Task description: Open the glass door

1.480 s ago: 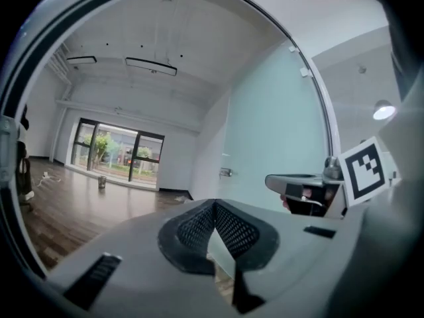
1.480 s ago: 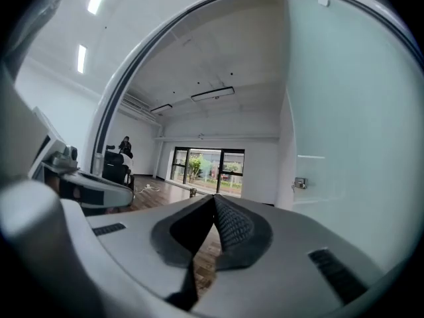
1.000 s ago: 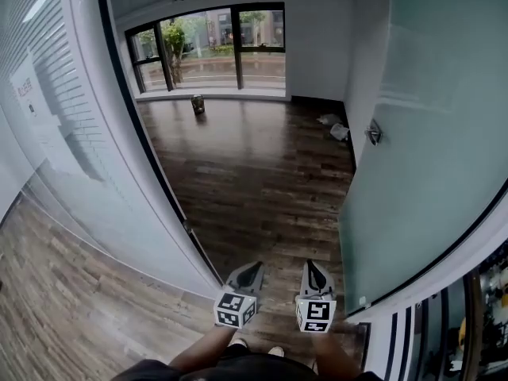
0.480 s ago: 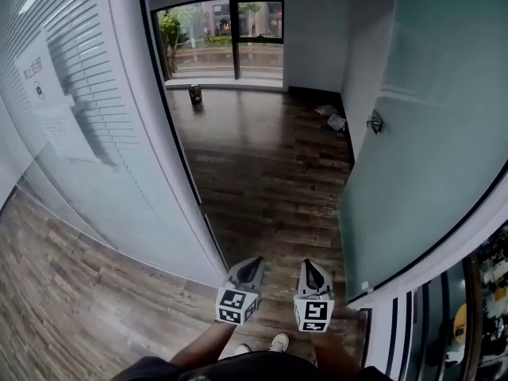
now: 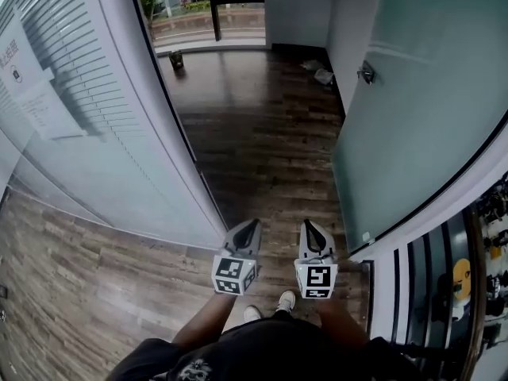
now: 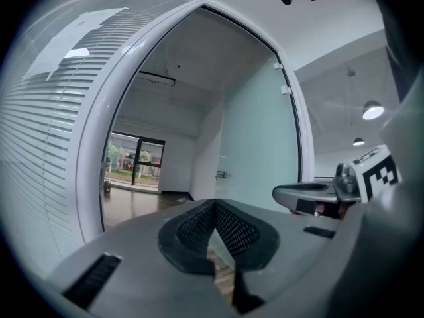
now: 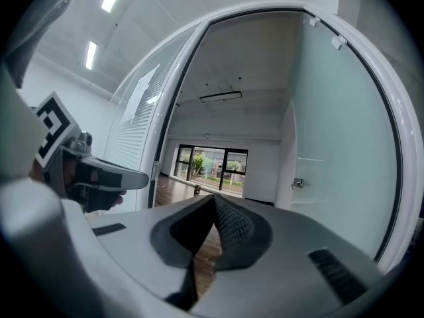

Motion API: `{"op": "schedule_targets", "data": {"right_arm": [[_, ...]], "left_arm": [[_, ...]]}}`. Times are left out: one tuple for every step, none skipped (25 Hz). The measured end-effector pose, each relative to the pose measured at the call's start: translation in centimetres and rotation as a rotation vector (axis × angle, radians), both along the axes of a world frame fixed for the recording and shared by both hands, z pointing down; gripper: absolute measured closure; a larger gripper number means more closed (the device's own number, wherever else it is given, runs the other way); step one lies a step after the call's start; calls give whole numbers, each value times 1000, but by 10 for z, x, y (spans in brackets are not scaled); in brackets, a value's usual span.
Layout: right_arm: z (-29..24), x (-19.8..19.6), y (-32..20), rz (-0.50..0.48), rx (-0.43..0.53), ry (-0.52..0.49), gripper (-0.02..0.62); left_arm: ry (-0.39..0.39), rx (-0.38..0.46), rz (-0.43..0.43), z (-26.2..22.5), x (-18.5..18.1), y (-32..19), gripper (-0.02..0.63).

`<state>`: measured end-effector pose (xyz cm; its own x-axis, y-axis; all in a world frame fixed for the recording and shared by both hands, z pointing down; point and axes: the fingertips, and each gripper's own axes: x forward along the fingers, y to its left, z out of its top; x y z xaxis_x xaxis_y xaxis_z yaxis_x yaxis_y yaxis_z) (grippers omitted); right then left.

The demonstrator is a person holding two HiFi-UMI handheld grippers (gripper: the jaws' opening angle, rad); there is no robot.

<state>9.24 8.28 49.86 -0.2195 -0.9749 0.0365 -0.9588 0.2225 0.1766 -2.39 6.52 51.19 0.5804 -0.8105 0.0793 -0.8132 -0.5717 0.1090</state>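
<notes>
You held your left claw [image 5: 251, 227] and right claw [image 5: 306, 227] side by side at the lower middle of the head view. Both were closed tight on nothing and pointed level over the wooden floor [image 5: 262, 157]. The glass door [image 5: 413, 125] stood swung wide at the right of the frame, its handle [image 5: 366, 73] well apart from either claw. The opening looked done, so no grip was needed.

Left hand-held gripper [image 5: 252, 225] closed, right hand-held gripper [image 5: 308, 225] closed, both level
</notes>
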Motion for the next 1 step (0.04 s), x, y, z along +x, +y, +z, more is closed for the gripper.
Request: {"op": "schedule_targets", "data": {"right_arm": [[6, -2, 2, 3, -2, 2, 577]], "left_arm": [[2, 1, 0, 4, -3, 1, 600]]}}
